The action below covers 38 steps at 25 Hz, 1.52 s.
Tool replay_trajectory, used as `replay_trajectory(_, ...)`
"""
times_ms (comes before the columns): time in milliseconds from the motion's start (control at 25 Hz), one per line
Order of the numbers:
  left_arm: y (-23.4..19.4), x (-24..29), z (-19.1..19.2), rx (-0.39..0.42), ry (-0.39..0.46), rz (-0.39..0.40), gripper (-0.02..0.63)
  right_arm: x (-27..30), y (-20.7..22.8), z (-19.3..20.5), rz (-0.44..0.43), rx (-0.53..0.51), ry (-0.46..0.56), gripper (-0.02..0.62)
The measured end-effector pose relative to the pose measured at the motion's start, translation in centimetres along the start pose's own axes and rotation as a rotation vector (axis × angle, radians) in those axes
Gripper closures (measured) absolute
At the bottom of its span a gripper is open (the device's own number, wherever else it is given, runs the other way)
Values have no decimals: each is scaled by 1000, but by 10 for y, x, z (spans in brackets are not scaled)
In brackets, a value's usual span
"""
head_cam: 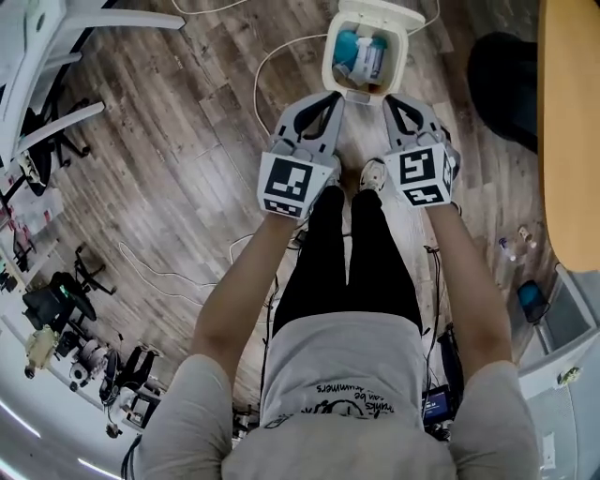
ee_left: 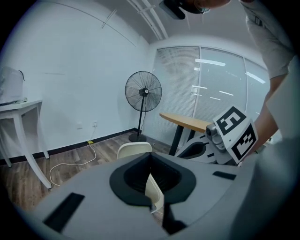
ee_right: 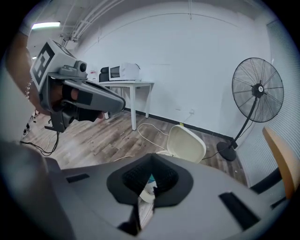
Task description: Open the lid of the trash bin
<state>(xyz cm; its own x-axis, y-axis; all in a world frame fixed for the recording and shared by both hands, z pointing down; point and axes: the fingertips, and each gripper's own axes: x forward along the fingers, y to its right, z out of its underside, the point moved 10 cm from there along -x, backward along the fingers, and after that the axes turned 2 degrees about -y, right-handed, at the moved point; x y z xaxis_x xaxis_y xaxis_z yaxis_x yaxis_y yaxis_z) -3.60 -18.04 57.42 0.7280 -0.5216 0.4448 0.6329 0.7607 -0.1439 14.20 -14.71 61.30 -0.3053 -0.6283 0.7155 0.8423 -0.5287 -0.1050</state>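
Two hand-held grippers hang side by side over the wooden floor, tips near the front rim of the trash bin. The left hand-held gripper has its jaws narrowed almost together, with nothing between them. The right hand-held gripper is the same, a thin slit and empty. The bin stands on the floor ahead of the person's feet, its lid flipped back. A white bottle and a teal item lie inside. A white cable loops beside the bin. A standing fan is by the wall.
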Motion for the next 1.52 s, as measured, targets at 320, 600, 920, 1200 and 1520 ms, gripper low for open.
replay_trajectory(320,13,-37,-56,13,63,11,591,-58,3,-38,25,60,86,588)
replay_trajectory(600,28,-67,-94,17,104,19,591,-107,5,-72,45,68,147,588)
replay_trajectory(920,38,-101,-143,29,143,47,591,-157,13,-114,70,105,209,588)
replay_trajectory(1200,55,-139,-183,-3,188,40,591,-213,8,-143,75,143,288,588)
replay_trajectory(1520,76,-181,-226,25,248,49,591,-272,2,-175,86,163,370,588)
